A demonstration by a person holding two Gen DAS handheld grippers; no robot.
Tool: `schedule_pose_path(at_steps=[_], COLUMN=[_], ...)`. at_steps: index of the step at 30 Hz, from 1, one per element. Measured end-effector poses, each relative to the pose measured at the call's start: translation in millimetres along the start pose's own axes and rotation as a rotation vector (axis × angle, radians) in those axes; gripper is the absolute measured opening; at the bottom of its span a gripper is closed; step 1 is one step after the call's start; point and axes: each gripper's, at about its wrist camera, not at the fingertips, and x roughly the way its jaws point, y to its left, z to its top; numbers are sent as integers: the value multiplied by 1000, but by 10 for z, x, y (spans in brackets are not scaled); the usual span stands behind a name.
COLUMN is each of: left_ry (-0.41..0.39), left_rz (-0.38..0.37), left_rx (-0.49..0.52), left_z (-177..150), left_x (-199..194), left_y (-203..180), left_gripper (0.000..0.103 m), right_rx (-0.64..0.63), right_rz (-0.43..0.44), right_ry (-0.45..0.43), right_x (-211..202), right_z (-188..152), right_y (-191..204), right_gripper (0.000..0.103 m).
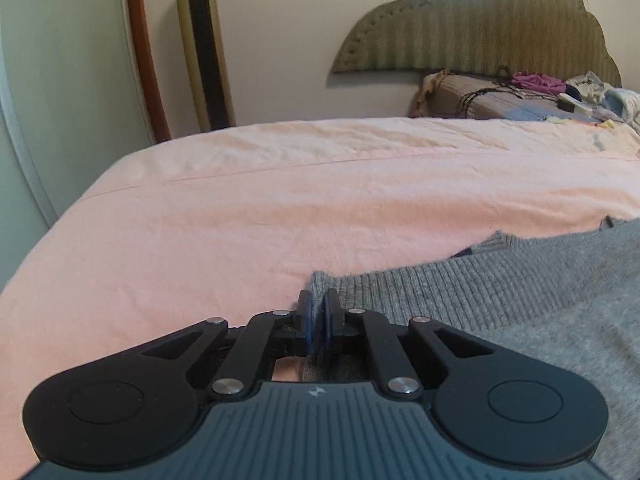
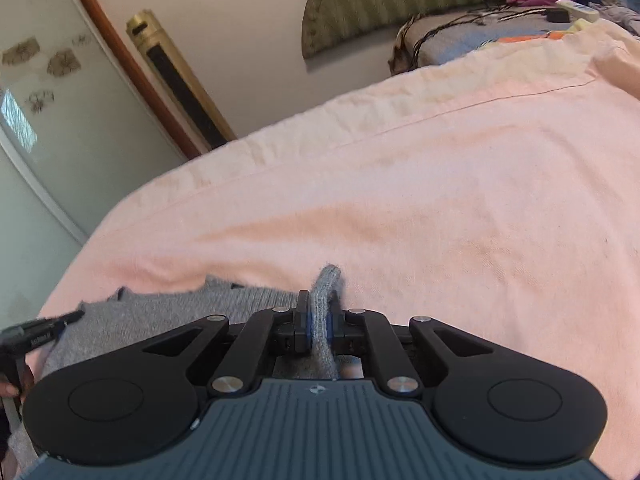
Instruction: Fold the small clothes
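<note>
A grey knitted sweater (image 1: 500,300) lies on the pink bedsheet (image 1: 280,208), spreading to the right in the left wrist view. My left gripper (image 1: 318,312) is shut on the sweater's ribbed corner edge, low on the bed. In the right wrist view my right gripper (image 2: 319,320) is shut on a bunched fold of the same grey sweater (image 2: 160,316), which pokes up between the blue pads (image 2: 306,326). The rest of the garment trails to the left. The left gripper's tip (image 2: 60,320) shows at the far left edge.
The pink bedsheet (image 2: 400,200) covers the bed ahead. A padded headboard (image 1: 480,32) and a pile of clothes and cables (image 1: 540,92) sit at the far right. A gold tower fan (image 1: 204,44) and a white door (image 1: 60,80) stand at left.
</note>
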Motion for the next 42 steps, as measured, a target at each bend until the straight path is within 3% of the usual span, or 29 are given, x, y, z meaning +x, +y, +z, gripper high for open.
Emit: schedule_pose_path(at_steps=[1, 2, 3, 7, 10, 14, 17, 19, 26, 32, 36, 39, 42], left_ry=[-13, -23, -29, -57, -27, 29, 27, 32, 58, 88, 116, 151, 108], left_rz=[-9, -17, -27, -134, -237, -312, -367, -433, -551, -482, -353, -387, -353], left_rx=[-17, -40, -59, -245, -415, -553, -645, -745, -1019, -1011, -897, -902, -891], left_z=[11, 19, 25, -305, -734, -1146, -1294, -1364, -1487, -1567, -1542, -1589, -1540], left_x=[-76, -169, -270, -836, -1175, -1441, -1575, -1570, -1486, -1609, -1667, -1577, -1521], left_y=[30, 72, 105, 304, 421, 463, 452, 461, 515, 466, 427, 302, 254], left_gripper=[8, 8, 8, 12, 20, 22, 29, 50, 51, 51, 51, 52, 52], right_rx=[26, 42, 35, 39, 105, 253, 356, 370, 415, 449, 451, 460, 450], right_rz=[5, 15, 23, 126, 122, 125, 193, 220, 329, 326, 313, 312, 300], right_ry=[2, -19, -57, -97, -61, 23, 40, 70, 114, 111, 112, 103, 100], right_x=[-55, -155, -300, -934, -1305, -1606, -1758, -1766, -1536, -1502, -1561, -1572, -1546], right_z=[16, 13, -11, -252, -639, -1081, -1340, -1413, -1460, -1430, -1477, -1493, -1484], right_y=[-6, 9, 48, 133, 6, -282, -332, -238, -42, -17, -64, -67, -21], right_gripper=[57, 84, 90, 89, 89, 89, 89, 89, 89, 89, 89, 90, 93])
